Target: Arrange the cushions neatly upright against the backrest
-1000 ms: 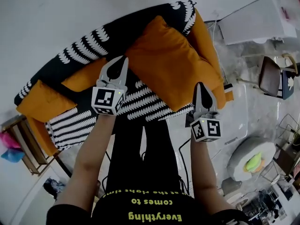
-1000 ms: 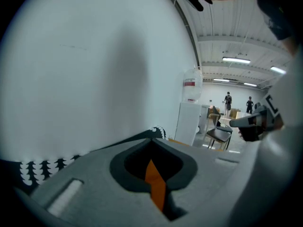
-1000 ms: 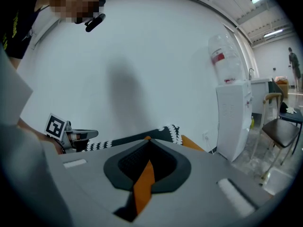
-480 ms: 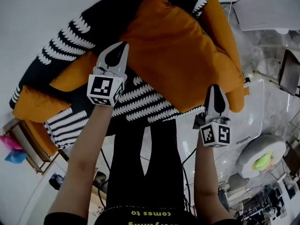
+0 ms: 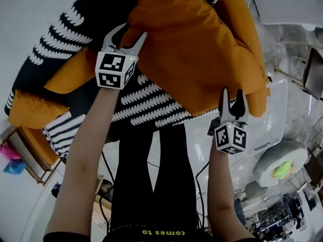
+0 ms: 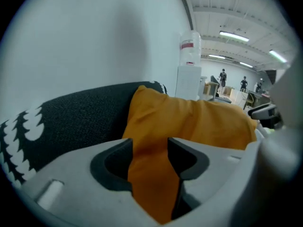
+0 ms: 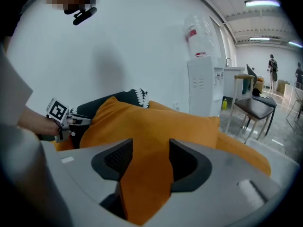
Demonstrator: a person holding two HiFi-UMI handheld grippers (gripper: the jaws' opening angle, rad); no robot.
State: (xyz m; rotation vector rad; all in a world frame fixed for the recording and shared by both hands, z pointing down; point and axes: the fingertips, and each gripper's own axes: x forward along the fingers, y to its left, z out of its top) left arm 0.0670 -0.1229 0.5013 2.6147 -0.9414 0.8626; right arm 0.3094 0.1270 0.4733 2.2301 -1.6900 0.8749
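Observation:
A large orange cushion (image 5: 197, 49) lies tilted across the sofa's patterned seat (image 5: 146, 102) and black backrest (image 5: 60, 39). My left gripper (image 5: 126, 32) is at the cushion's left corner. Its jaws have just been opening, and orange fabric (image 6: 189, 122) runs between the fingers of the left gripper (image 6: 149, 145). My right gripper (image 5: 232, 94) is at the cushion's lower right edge. Its jaws have also just been opening, with the cushion (image 7: 156, 122) between the fingers of the right gripper (image 7: 150, 150). A second orange cushion (image 5: 75, 74) and a third orange cushion (image 5: 30, 112) lie at the sofa's left.
A wooden side table (image 5: 25, 160) stands left of the sofa. On the floor to the right are a round white cushion-like thing (image 5: 280, 170) and cables. A water dispenser (image 7: 203, 84) and a chair (image 7: 253, 108) stand beyond the sofa. My legs (image 5: 151, 175) touch the seat's front.
Both grippers have come down to the big orange cushion and their jaws have gone from shut to open. The sofa fills more of the head view.

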